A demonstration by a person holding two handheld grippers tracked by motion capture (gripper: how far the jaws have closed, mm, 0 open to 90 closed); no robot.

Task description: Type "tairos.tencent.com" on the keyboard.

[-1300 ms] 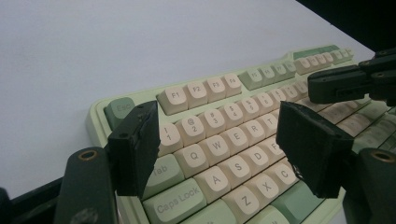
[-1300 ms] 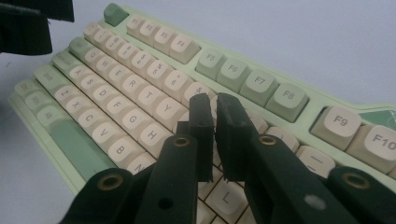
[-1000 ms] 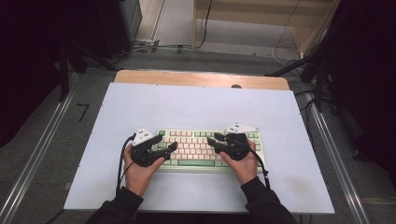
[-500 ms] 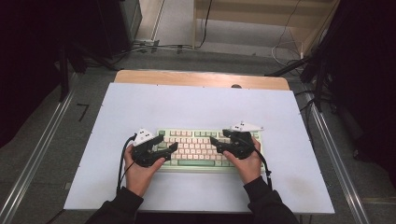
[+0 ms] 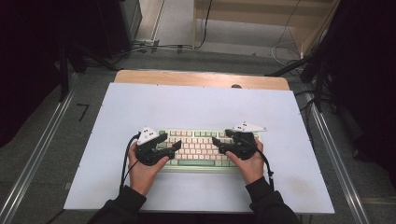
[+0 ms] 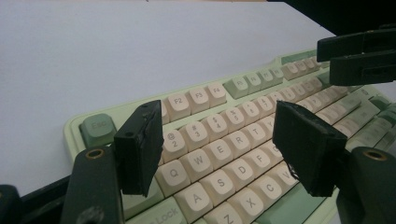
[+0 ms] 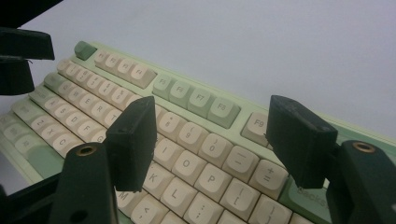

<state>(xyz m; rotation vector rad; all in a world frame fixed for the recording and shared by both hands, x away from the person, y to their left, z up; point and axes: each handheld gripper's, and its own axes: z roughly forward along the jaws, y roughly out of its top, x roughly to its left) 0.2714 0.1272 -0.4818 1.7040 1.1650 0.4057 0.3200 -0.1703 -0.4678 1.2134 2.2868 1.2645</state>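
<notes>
A pale green keyboard (image 5: pixel 196 143) with cream keys lies on the white tabletop (image 5: pixel 196 107), near the front. My left gripper (image 5: pixel 171 141) hovers over its left end, held in a hand, jaws open and pointing right. In the left gripper view the gripper (image 6: pixel 219 140) brackets the number and letter rows of the keyboard (image 6: pixel 210 116) without touching them. My right gripper (image 5: pixel 218 145) hovers over the right end, jaws open and pointing left. In the right gripper view the gripper (image 7: pixel 219 140) stands apart above the keyboard (image 7: pixel 191 100), around the O and P keys.
The tabletop's far edge is a wooden strip (image 5: pixel 201 78). Metal rails (image 5: pixel 42 149) run along both sides of the table. Cables (image 5: pixel 163 46) lie on the floor beyond. Bare tabletop spreads behind and to both sides of the keyboard.
</notes>
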